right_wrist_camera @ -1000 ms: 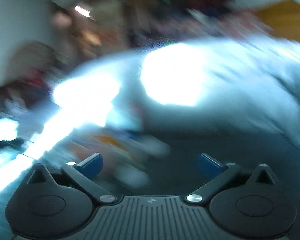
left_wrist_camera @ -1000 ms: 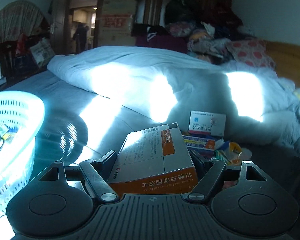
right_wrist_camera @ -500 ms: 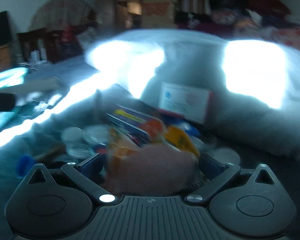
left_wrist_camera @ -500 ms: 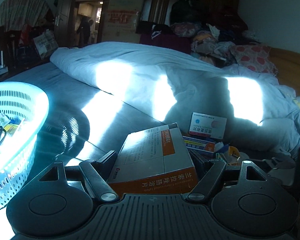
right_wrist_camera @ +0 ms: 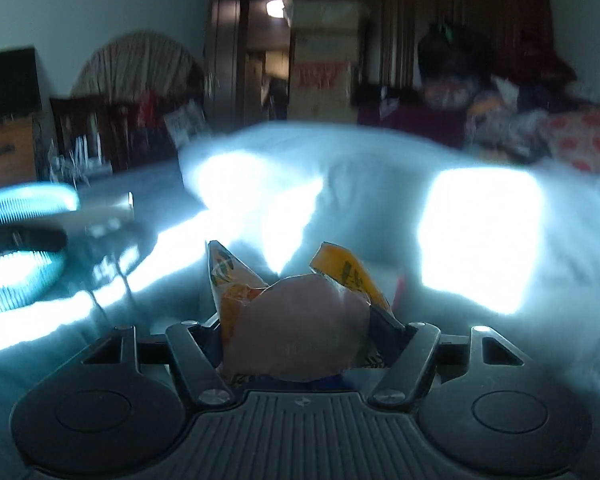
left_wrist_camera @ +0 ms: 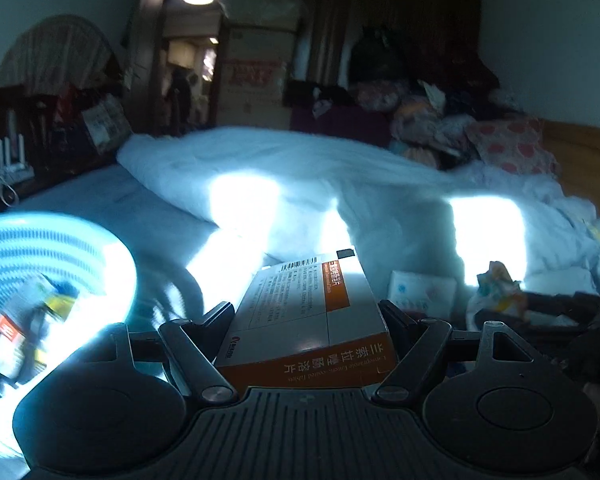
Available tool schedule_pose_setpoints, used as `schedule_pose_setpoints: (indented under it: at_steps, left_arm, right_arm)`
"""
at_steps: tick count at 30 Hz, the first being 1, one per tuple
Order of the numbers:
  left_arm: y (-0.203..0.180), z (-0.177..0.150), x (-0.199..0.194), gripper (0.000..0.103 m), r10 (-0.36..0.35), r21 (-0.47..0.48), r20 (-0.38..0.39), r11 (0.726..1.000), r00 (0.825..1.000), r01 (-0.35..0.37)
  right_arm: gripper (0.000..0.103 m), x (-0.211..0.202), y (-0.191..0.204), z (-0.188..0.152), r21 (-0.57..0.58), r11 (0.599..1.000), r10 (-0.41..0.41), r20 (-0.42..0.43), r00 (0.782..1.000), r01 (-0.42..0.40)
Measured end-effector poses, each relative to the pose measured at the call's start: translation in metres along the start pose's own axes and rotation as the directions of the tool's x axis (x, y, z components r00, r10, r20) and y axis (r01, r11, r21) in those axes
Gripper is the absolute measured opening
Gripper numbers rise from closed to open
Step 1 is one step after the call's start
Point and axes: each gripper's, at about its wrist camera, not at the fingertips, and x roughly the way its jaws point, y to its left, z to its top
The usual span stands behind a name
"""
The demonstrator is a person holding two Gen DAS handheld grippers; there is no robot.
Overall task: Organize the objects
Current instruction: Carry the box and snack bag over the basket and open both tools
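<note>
Orange and white cardboard fills the left gripper (left_wrist_camera: 306, 314): a medicine box (left_wrist_camera: 308, 320) is clamped between its two black fingers (left_wrist_camera: 220, 314), one pressing each long side, the near end almost against the gripper body. That orange end carries Chinese characters, upside down to the camera, above a line of small Latin print too fine to read; a barcode sits at the far top edge. Low on the left is a white slotted plastic basket (left_wrist_camera: 80, 240) holding blurred packets. Right of the box, farther off on the bed, lie a small white carton (left_wrist_camera: 422, 290) and a crumpled wrapper (left_wrist_camera: 496, 288). The right gripper (right_wrist_camera: 300, 324) is closed on a yellow-orange snack packet (right_wrist_camera: 296, 332), its pinkish middle squeezed between the fingers and two printed corners sticking up beyond. Behind lies a white duvet (right_wrist_camera: 380, 184) with bright sun patches.
</note>
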Motion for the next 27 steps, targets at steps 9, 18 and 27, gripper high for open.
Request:
schedule_pose_setpoints:
  at_steps: [9,18,27]
  left_arm:
    - [0.092,0.073,-0.066,0.049,0.252,-0.131,0.166,0.964,0.954,-0.232]
    - [0.163,0.077,-0.103,0.038,0.181,-0.098,0.137,0.981,0.974,-0.168]
    - [0.041,-0.037,-0.038,0.082,-0.122,0.415,-0.187,0.89,0.975,0.191]
  right_arm:
    - [0.072,-0.013,0.085,0.146,-0.055,0.976,0.218,0.204,0.955,-0.211]
    - [0.072,-0.005,0.184,0.183,-0.134,0.915,0.402,0.198,0.894,-0.381]
    - [0.073,-0.034,0.125,0.117,-0.055,0.952,0.306,0.104,0.946,-0.302]
